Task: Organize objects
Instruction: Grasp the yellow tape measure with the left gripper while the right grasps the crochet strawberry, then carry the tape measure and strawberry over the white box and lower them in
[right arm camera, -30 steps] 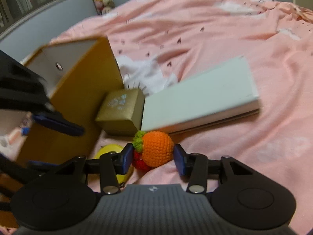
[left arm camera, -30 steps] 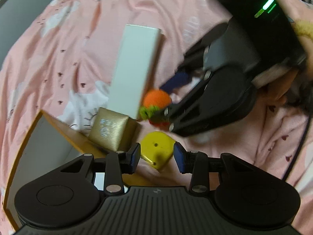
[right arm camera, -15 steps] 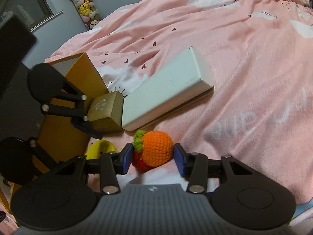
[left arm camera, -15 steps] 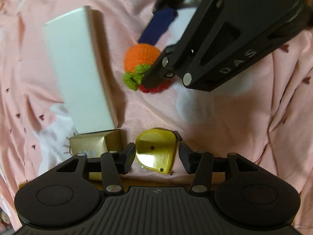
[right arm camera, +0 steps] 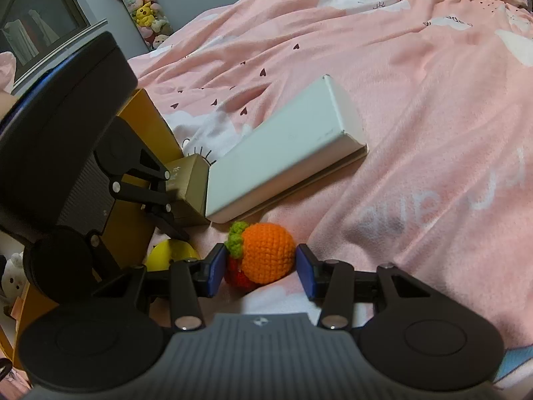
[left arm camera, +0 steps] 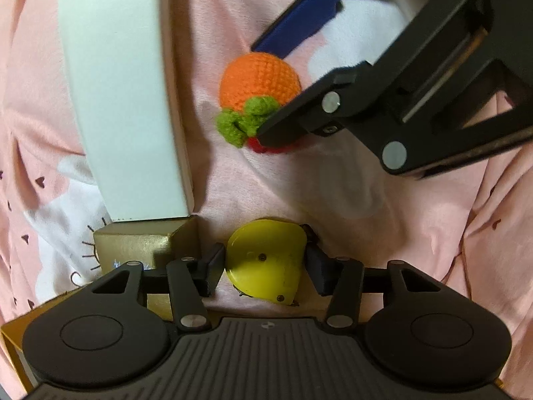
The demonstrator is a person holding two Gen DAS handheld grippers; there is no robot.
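yellow tape measure (left arm camera: 266,261) is seen lying flat on the pink bedspread (left arm camera: 366,206), just beside a gold box (left arm camera: 140,243), with the left gripper (left arm camera: 263,268) lowered over it from above. its jaws have just been closing a little after opening and stand half apart, the case between the pads but not plainly pressed; a sliver of gap is seen on each side. for a clean grasp, the pads should be kept centred on the case's flanks and closed squarely, since soft bedding may let it tip. the crocheted orange (right arm camera: 268,253) is framed by the right gripper (right arm camera: 261,266), its blue pads near both sides; contact cannot be told. a long white box (right arm camera: 283,153) lies behind, touching the gold box, and a yellow-walled open box (right arm camera: 143,123) stands further left. plush toys (right arm camera: 143,10) are seen by the grey wall.
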